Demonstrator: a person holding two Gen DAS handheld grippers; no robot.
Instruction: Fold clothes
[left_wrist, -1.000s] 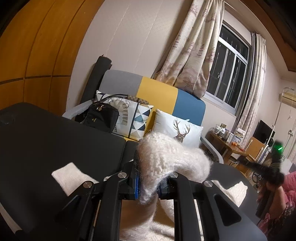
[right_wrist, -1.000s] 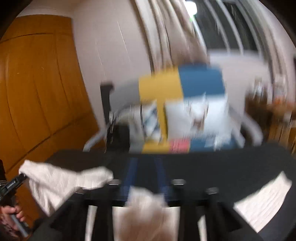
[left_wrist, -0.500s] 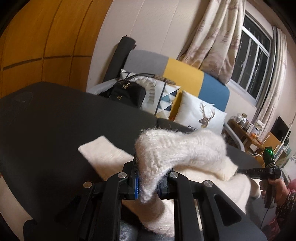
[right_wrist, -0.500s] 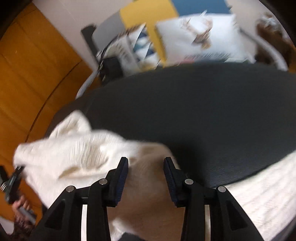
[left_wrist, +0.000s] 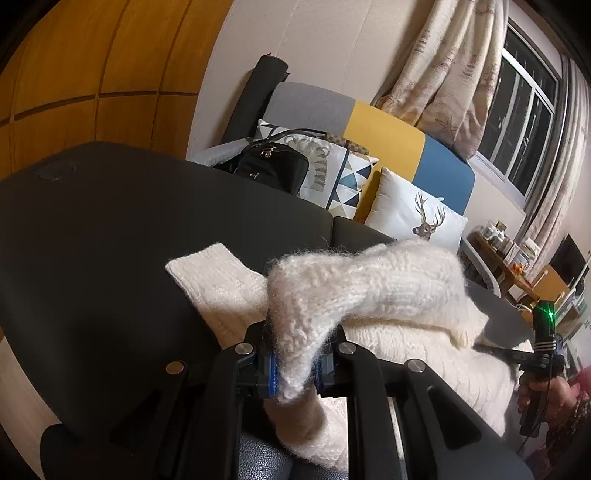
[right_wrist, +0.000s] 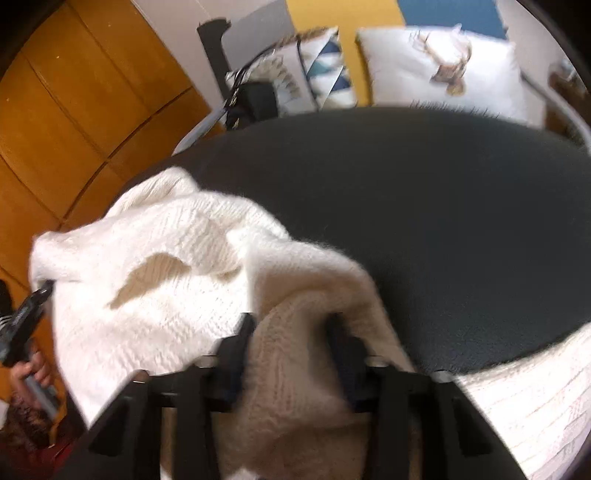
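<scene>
We hold a cream knitted sweater (left_wrist: 399, 295) over a dark padded table (left_wrist: 110, 229), one gripper at each side of the garment. The left gripper (left_wrist: 295, 363) is clenched on a thick fold of knit, which bulges up and forward from between its pads. The right gripper (right_wrist: 291, 350) has just been closing: half a second ago its jaws stood apart over the cloth, and now they have drawn in on a bunch of the same sweater that fills the gap between them; the right wrist view is blurred, so we read this as a grasp rather than a firm pinch.

Compared with a second ago, both views look lower onto the table, and more of the sweater lies spread on the dark surface, with one ribbed end (left_wrist: 210, 273) flat to the left. Behind the table stand a sofa with a deer cushion (left_wrist: 417, 221) and a black handbag (left_wrist: 269, 170).

We judge that the garment is now laid down and gripped at two points, ready for a fold to be carried across.
</scene>
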